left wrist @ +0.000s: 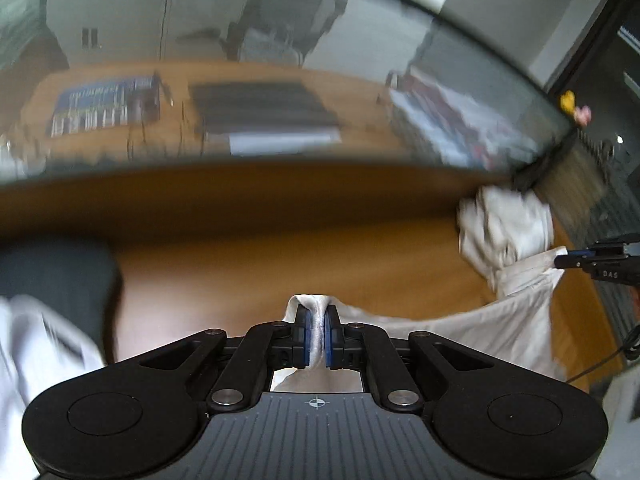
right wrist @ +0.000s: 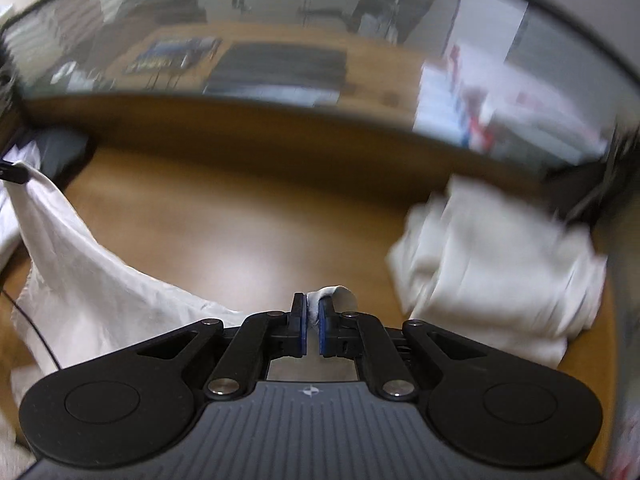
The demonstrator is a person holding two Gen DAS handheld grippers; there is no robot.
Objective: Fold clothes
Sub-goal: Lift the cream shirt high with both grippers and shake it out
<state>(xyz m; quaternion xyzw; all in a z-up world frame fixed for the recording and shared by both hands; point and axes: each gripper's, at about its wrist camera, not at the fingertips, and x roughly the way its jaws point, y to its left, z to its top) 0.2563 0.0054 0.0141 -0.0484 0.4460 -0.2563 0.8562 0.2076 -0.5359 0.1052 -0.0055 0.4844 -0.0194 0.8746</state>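
Note:
A white garment point(left wrist: 460, 328) hangs lifted over the wooden table point(left wrist: 280, 272), stretched between both grippers. My left gripper point(left wrist: 316, 320) is shut on a bunched edge of it. Its other end runs up to the right gripper point(left wrist: 562, 261) at the right edge of the left wrist view. In the right wrist view my right gripper point(right wrist: 313, 312) is shut on a rolled corner of the white garment point(right wrist: 80, 272). The cloth sags leftward to the left gripper point(right wrist: 14, 174) at the frame's edge. Both views are motion-blurred.
A crumpled pile of white clothes point(right wrist: 500, 264) lies on the table's right side, also in the left wrist view as the white pile point(left wrist: 504, 228). A dark garment point(right wrist: 60, 152) lies at the left. A glass partition point(left wrist: 280, 80) stands along the far edge. A cable point(right wrist: 36, 332) trails at the left.

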